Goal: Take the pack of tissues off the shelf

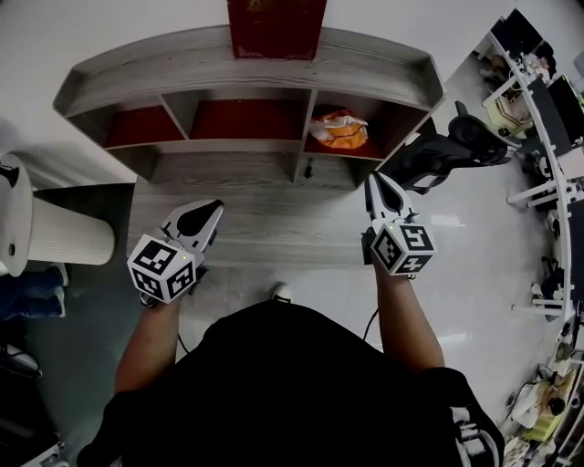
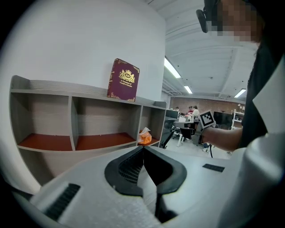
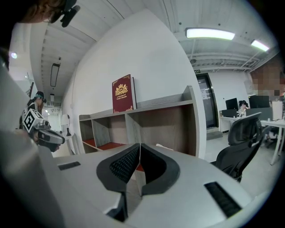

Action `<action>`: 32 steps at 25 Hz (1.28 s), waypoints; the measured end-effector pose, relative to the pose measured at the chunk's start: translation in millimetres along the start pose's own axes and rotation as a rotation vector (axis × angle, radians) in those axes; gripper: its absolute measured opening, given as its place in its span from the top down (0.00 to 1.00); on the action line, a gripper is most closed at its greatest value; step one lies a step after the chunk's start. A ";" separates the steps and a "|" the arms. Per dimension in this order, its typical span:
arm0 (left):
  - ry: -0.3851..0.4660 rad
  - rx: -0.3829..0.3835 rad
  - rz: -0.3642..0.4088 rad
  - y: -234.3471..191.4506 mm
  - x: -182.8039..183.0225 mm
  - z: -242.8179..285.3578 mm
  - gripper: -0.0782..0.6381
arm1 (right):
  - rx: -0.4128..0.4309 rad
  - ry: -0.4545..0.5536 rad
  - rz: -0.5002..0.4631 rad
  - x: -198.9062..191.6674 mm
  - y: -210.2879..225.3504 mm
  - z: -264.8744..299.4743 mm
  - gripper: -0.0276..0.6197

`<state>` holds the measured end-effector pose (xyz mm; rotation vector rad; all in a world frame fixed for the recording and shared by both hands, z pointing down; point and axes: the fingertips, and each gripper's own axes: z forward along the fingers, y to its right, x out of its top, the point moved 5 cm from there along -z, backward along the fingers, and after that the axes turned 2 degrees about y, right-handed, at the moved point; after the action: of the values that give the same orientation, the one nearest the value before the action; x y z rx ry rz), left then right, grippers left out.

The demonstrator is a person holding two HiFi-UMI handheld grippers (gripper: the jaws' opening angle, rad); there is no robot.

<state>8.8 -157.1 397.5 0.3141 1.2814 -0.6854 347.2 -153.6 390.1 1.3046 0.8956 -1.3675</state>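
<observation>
The orange and white pack of tissues (image 1: 338,129) lies in the right compartment of a low grey shelf (image 1: 246,146) with red compartment floors. From the left gripper view the pack of tissues (image 2: 144,137) sits far off, at the shelf's right end. My left gripper (image 1: 210,213) hangs shut and empty in front of the shelf's left half. My right gripper (image 1: 375,181) is also shut and empty, just short of the right compartment. In each gripper view the jaws meet: left gripper (image 2: 142,149), right gripper (image 3: 139,147). The right jaws mostly hide the pack.
A dark red book (image 1: 276,27) stands on top of the shelf. A black office chair (image 1: 447,150) is close to the shelf's right end. A white cylinder (image 1: 64,239) stands on the floor at the left. Desks and people fill the room at the far right.
</observation>
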 end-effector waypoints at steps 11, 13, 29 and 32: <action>0.039 -0.030 -0.002 -4.9 10.1 -14.4 0.87 | -0.028 0.006 -0.069 19.5 -17.8 -7.4 0.93; 0.040 -0.032 -0.004 -10.2 11.3 -18.5 0.87 | -0.042 0.003 -0.071 20.8 -18.6 -7.4 0.93; 0.032 0.014 -0.041 -41.2 0.4 -38.2 0.87 | 0.008 -0.112 -0.314 20.7 0.2 59.5 0.84; 0.022 0.025 -0.063 -45.7 -5.9 -37.3 0.87 | 0.030 -0.165 -0.372 10.5 5.5 82.1 0.82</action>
<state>-49.2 -168.9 399.7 0.3029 1.3088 -0.7538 333.8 -235.5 392.2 1.0609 1.0410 -1.7549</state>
